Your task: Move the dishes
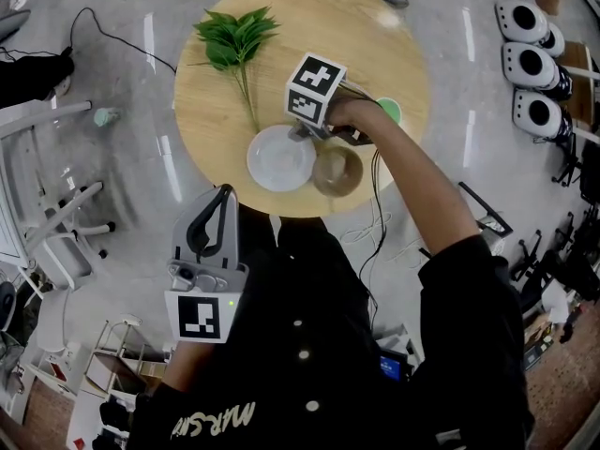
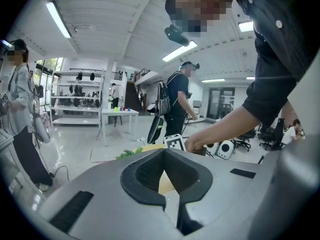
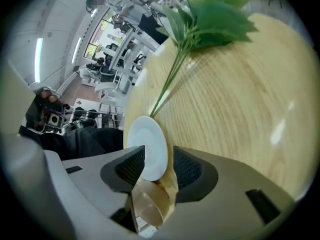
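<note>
Round wooden desk (image 1: 375, 45) carries a white plate (image 1: 280, 157) near its front edge; a brown translucent bowl (image 1: 337, 171) sits just beside the plate on its right, upright; a green leafy sprig (image 1: 234, 37) lies behind the plate, stem toward it. Right tool (image 3: 157, 161) is angled down over the join of plate and bowl; jaws spread, plate rim showing between them, pads not pressing it. Left tool (image 1: 225, 193) is held off the desk, close to the person's body; jaws pressed together, nothing between them.
</note>
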A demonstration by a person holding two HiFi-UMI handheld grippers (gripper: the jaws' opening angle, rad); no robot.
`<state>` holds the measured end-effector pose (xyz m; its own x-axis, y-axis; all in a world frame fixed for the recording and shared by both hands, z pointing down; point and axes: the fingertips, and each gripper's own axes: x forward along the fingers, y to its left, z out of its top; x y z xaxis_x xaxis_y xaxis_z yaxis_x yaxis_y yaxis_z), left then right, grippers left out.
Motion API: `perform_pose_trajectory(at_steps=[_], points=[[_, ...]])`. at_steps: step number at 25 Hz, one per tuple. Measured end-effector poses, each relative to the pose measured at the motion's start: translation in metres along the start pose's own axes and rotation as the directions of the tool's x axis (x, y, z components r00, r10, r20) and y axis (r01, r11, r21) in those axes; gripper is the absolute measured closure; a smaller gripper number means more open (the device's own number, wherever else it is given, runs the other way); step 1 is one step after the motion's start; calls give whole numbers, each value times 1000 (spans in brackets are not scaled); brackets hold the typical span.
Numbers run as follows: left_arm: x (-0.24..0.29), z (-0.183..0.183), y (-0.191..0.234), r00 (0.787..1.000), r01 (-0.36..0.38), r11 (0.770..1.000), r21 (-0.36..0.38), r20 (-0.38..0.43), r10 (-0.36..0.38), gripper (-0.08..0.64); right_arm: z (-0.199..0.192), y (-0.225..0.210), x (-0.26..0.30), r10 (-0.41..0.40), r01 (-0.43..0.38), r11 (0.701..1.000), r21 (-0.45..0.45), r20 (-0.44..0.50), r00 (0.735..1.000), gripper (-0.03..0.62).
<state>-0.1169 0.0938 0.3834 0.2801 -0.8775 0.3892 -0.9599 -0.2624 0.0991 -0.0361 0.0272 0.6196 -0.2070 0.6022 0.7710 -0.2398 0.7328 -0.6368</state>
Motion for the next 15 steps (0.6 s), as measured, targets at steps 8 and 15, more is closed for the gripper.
perform_pose_trajectory(at_steps=[8,15], points=[[-5,41,8,998,-6,1000,23,64,4,543,24,53,-128,-172,204,979,17,609,774,594],[-7,92,6,986,33,995,98,158,-48,543,-47,106,-245,-397,372,885,281,872,285,594]])
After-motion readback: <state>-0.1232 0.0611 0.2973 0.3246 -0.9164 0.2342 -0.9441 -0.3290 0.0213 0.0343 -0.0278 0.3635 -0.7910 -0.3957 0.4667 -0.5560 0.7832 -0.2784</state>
